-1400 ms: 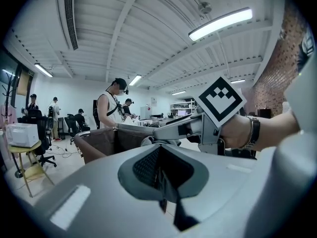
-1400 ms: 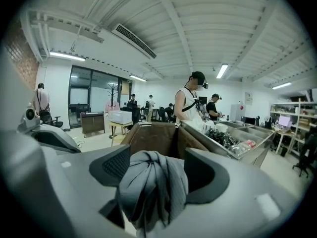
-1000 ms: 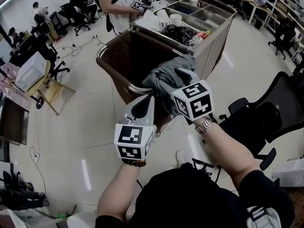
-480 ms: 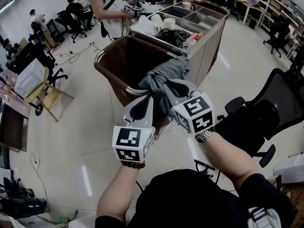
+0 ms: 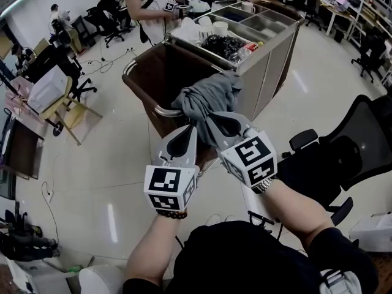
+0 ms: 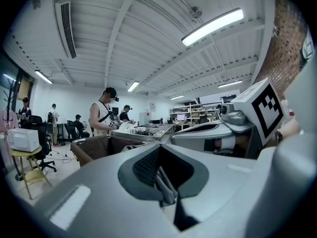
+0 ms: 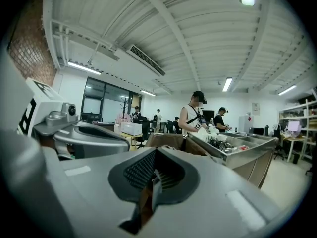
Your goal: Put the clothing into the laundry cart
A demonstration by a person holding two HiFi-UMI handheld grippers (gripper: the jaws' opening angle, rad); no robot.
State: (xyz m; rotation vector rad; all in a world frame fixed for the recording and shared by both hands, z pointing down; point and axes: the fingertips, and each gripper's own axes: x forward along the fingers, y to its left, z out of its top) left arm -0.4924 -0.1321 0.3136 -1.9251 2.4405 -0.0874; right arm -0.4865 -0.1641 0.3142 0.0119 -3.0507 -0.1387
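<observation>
The crumpled grey cloth garment (image 5: 205, 97) hangs bunched in the air at the near corner of the deep brown fabric laundry cart (image 5: 142, 81). It is raised to about rim level and is not yet inside. Both grippers hold it from the near side, close together and pointing level.

The left gripper (image 5: 190, 130) has its jaws closed on folds of the grey cloth, which the left gripper view shows pinched between the ribbed pads (image 6: 148, 165). The right gripper (image 5: 215, 122) has just been closing. Its jaws now stand together, and the right gripper view shows a thin fold of the cloth caught between them.

Just beside the cart on its far right stands a stainless steel trolley with open compartments (image 5: 272, 38). A person (image 5: 147, 8) is busy at its far end. A black mesh office chair (image 5: 361, 136) stands well apart to the right.

By my reading, the step in hand is the carry: the garment is grasped and lifted, and the drop is not yet done.

The next move calls for taking both grippers forward until the bundle hangs over the cart's open middle, then opening both pairs of jaws together. The loose cloth could drape over the metal rim (image 5: 164, 111) if it is let go too near the edge.
</observation>
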